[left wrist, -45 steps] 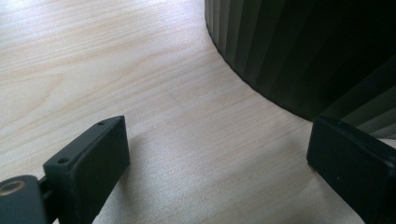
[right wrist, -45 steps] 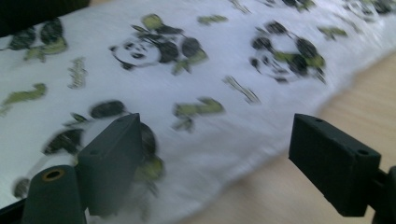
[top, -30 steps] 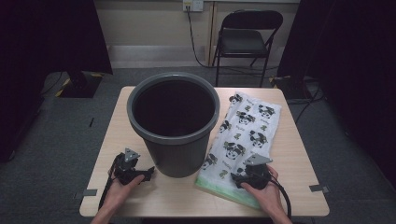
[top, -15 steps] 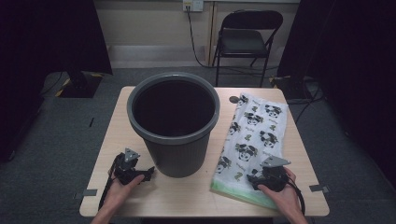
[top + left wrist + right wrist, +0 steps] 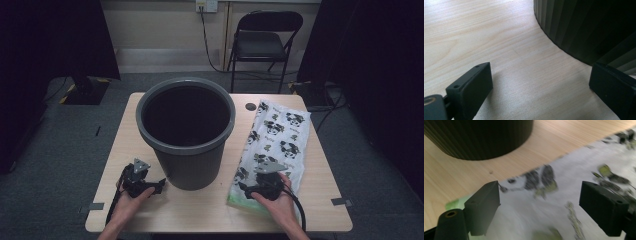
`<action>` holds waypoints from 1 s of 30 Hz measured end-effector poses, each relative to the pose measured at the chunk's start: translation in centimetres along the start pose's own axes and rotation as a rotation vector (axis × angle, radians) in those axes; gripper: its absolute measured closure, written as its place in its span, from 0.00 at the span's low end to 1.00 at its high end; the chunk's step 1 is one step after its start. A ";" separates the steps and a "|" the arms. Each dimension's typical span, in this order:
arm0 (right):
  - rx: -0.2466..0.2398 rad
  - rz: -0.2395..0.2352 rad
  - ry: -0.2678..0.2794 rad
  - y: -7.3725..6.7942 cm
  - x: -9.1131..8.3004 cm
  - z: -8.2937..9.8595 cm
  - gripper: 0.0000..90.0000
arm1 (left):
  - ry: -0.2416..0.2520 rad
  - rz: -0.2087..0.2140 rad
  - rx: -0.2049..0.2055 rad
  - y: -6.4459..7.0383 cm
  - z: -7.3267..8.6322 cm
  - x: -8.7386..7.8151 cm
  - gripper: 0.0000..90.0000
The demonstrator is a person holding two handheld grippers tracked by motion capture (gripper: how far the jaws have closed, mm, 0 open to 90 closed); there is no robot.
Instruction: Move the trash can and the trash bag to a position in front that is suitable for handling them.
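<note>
Bag (image 5: 278,145): slid rightward, straighter, clear of bin (image 5: 186,131).
Right gripper (image 5: 541,205): fingers spread over near end; ungrasped.
Left gripper (image 5: 541,85): spread, idle.

One wooden table (image 5: 210,210) holds one large dark grey bin (image 5: 186,131) near its middle, and one flat white bag printed with pandas (image 5: 274,145) lies to the right of the bin. Two handheld grippers sit at the table's near edge, the left gripper (image 5: 161,184) just left of the bin's base and the right gripper (image 5: 242,188) to the bin's right, over the bag's near end. One black folding chair (image 5: 265,40) stands on the floor beyond the bin, and one small dark round spot (image 5: 250,106) marks the tabletop just right of the bin's rim.
</note>
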State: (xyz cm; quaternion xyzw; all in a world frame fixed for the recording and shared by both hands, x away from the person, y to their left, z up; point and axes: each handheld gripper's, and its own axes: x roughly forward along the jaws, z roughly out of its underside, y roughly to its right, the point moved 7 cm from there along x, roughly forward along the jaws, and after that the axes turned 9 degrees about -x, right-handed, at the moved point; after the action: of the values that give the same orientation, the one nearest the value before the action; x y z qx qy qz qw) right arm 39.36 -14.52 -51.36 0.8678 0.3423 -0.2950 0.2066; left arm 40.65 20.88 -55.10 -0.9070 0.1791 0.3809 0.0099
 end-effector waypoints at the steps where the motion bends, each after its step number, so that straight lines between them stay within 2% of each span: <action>1: 0.000 -0.010 -0.001 -0.4 0.5 -0.2 0.18 | 0.000 0.000 0.000 0.0 0.0 0.0 0.05; 2: 0.008 -0.031 -0.010 -1.1 1.4 -0.4 0.18 | 0.001 0.000 -0.002 0.0 0.0 0.0 0.05; 6: -0.002 -0.015 -0.035 -1.6 2.6 -0.2 0.16 | 0.000 0.000 0.000 0.0 0.0 0.0 0.04; 8: -0.009 -0.025 -0.043 -2.2 3.0 -0.1 0.17 | 0.000 0.000 0.000 0.0 0.0 0.0 0.05; 11: -0.050 -0.020 -0.075 -2.8 3.2 0.6 0.19 | 0.002 0.000 -0.003 0.0 0.0 0.0 0.04; 13: -0.060 -0.026 -0.060 -2.9 2.9 1.0 0.19 | 0.002 0.000 -0.003 0.0 0.0 0.0 0.04; 20: -0.077 -0.052 -0.070 -2.4 0.5 3.0 0.19 | 0.000 0.000 0.000 0.0 0.0 0.0 0.04; 27: -0.062 -0.046 -0.085 -1.7 -1.5 4.9 0.19 | 0.000 -0.001 0.000 0.0 0.0 0.0 0.04; 30: -0.051 -0.028 -0.107 -1.1 -2.6 5.9 0.19 | 0.000 -0.001 0.000 0.0 0.0 0.0 0.04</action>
State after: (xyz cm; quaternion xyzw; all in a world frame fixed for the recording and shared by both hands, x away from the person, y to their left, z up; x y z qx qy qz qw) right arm 34.86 -18.28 -54.18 0.8404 0.3503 -0.3351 0.2425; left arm 40.65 20.88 -55.10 -0.9071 0.1788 0.3809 0.0102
